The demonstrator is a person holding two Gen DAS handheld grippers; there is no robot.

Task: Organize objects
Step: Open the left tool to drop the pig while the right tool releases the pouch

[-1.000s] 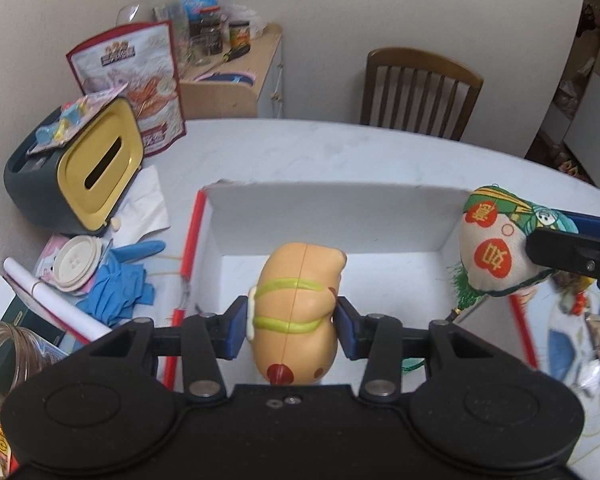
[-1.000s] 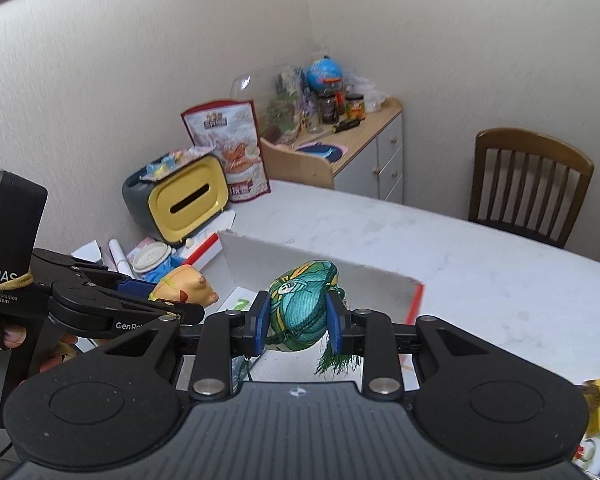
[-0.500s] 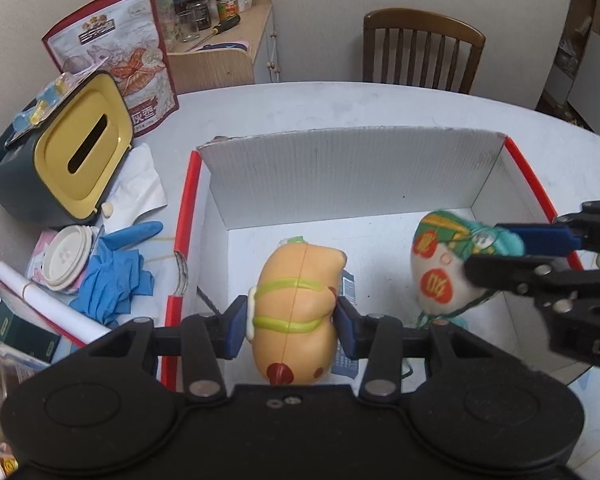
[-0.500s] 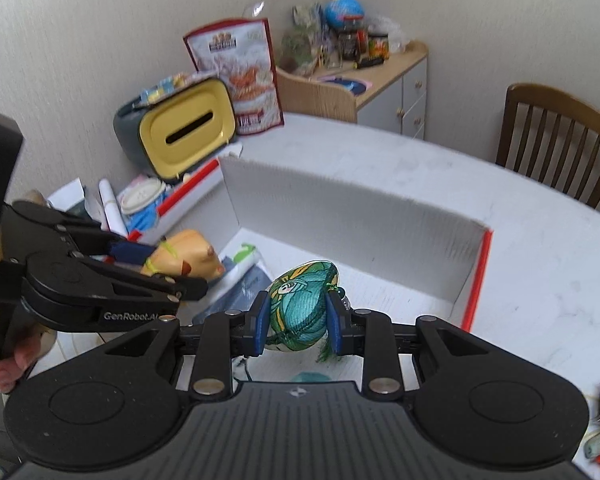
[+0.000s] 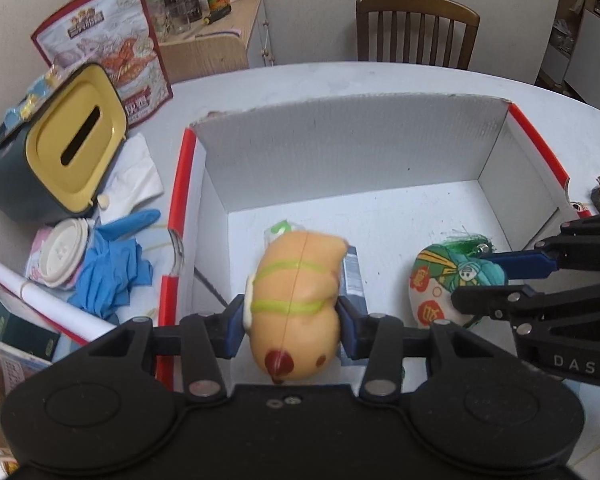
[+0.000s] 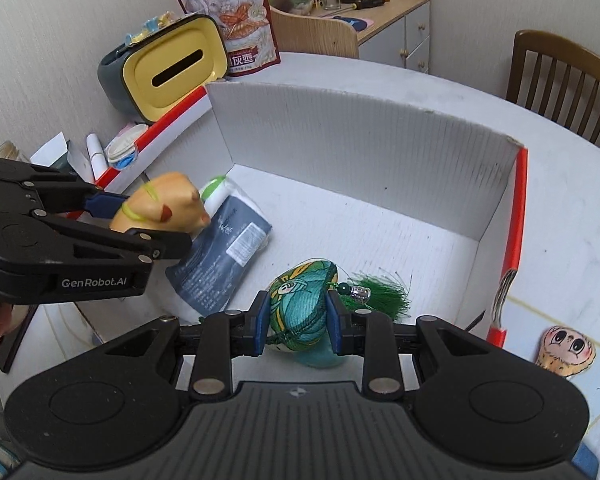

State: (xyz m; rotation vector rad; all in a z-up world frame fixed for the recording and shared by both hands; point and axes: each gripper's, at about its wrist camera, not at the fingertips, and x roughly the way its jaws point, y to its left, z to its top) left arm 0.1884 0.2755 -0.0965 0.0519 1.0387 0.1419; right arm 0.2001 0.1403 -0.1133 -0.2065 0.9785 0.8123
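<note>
The orange rounded plastic toy (image 5: 296, 300) was clamped across its sides in the left gripper (image 5: 290, 322), low inside the white red-edged cardboard box (image 5: 340, 160); it was judged light, stiff and slippery. The soft embroidered green sachet (image 6: 300, 300), squeezed in the right gripper (image 6: 296, 322), was held right of it.

Left gripper (image 5: 292, 330) and right gripper (image 6: 296, 326): matte black bodies, each with two round raised discs at the rear, angular linkage arms joined by silver screw heads, and blue pads lining the inner faces of the fingers (image 6: 260, 322). Seen from the side, the left gripper carries white "GenRobot.AI" lettering, and the right gripper carries white "DAS" lettering. The right unit's rear housing has a ribbed dark-grey surface bearing a small logo.
</note>
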